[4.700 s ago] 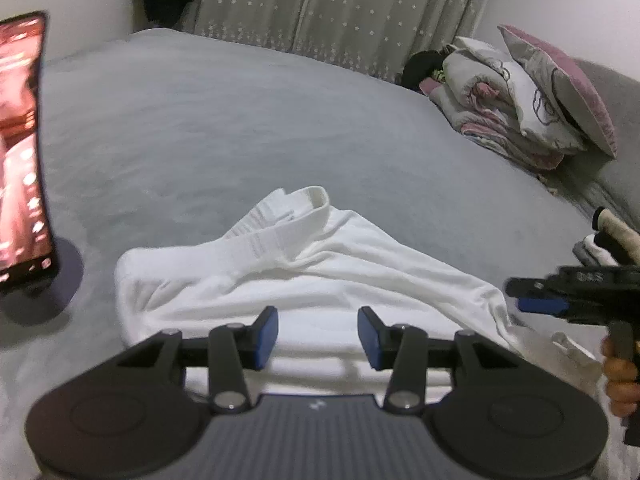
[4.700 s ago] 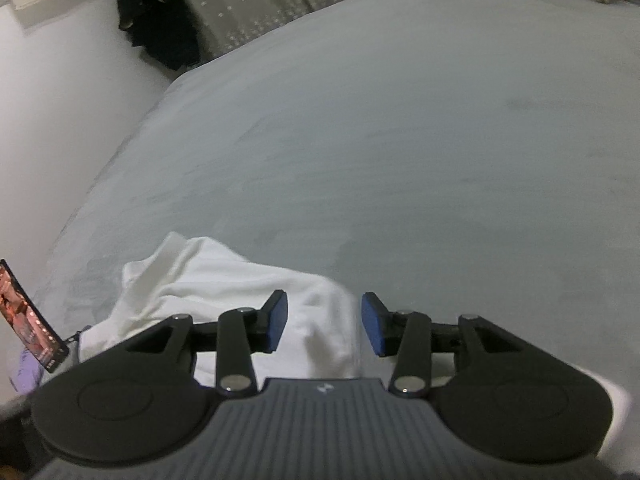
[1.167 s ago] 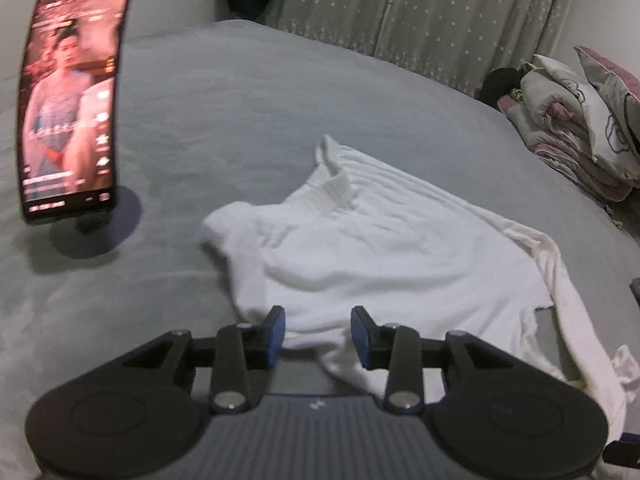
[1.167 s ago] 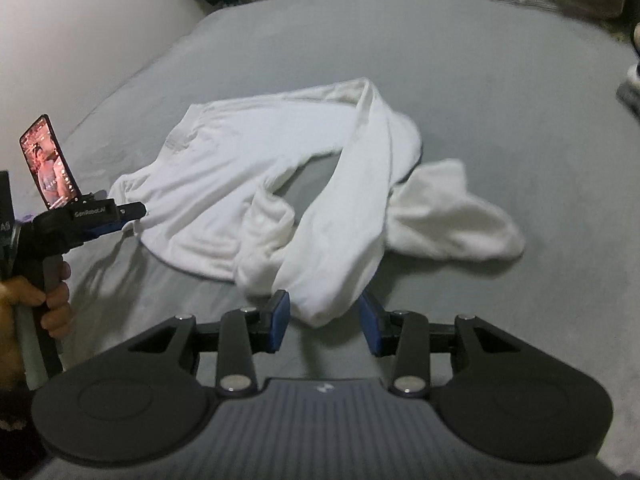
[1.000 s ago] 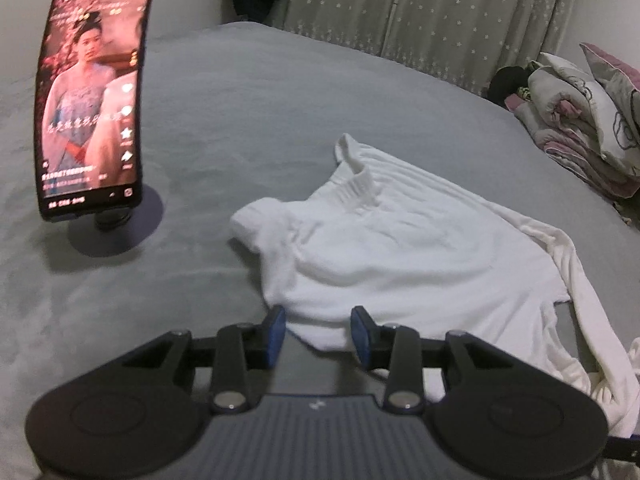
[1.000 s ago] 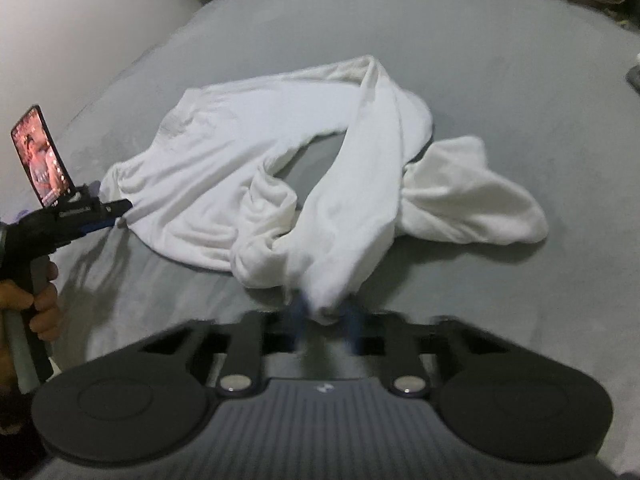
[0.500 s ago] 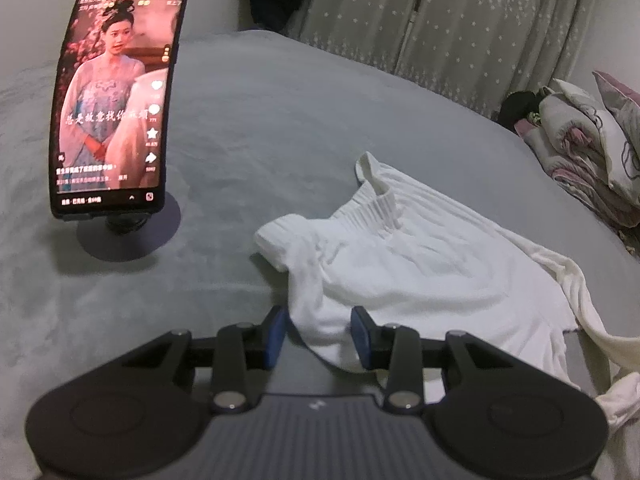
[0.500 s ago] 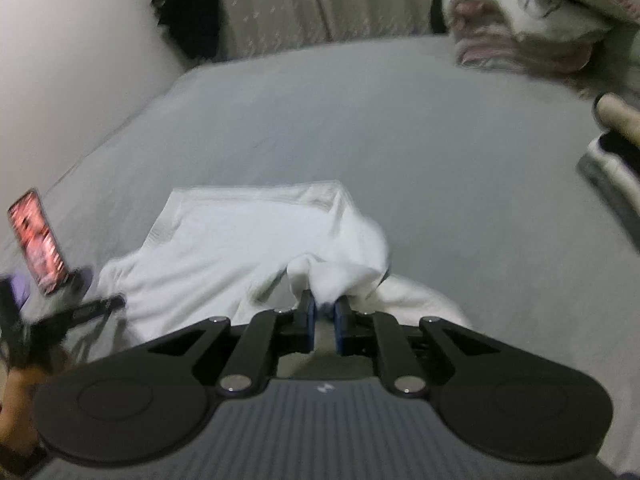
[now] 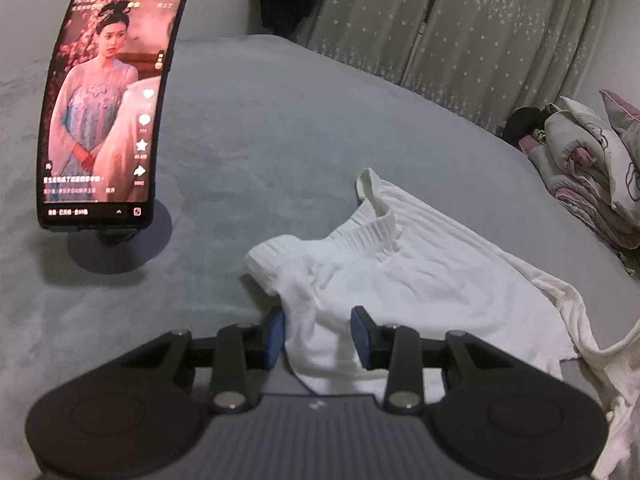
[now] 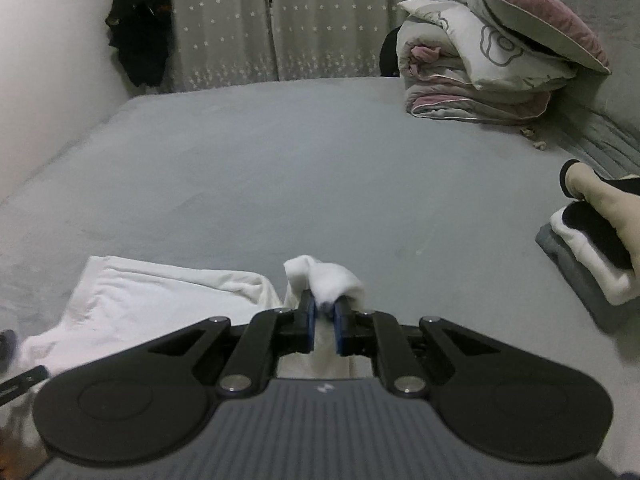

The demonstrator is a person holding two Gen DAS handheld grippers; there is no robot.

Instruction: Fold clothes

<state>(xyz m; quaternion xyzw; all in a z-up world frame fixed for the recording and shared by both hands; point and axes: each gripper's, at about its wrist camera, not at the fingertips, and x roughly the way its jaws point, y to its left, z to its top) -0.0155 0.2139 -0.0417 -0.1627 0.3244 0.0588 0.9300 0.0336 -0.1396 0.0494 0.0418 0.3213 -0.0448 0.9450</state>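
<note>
One garment: a white ribbed knit top (image 9: 420, 280) lies crumpled on the grey bed cover (image 9: 260, 128), its ribbed collar turned up toward the far side and a thin edge trailing off to the right in the left wrist view.
Left gripper (image 9: 318, 334): low at the near edge of the top, jaws spread wide; a fold of white cloth sits between the two blue pads (image 9: 275, 334), but the pads are not pressed together on it.
Right gripper (image 10: 323, 320): jaws drawn nearly together, pinching a bunched tuft of the white top (image 10: 324, 276) that sticks up past the fingertips; the rest of the cloth spreads flat to the left (image 10: 160, 292).
Phone (image 9: 108, 92): upright on a round stand (image 9: 120, 244), left of the garment and apart from it, screen lit with a video.
Bedding: a folded quilt and pillows (image 10: 492, 60) stacked at the far right of the bed.
Folded pile (image 10: 588, 264): grey, white and dark items at the right edge of the right wrist view; details unclear.
Backdrop: star-patterned grey curtains (image 10: 280, 20), with a dark garment (image 10: 140, 24) hanging by the wall.
</note>
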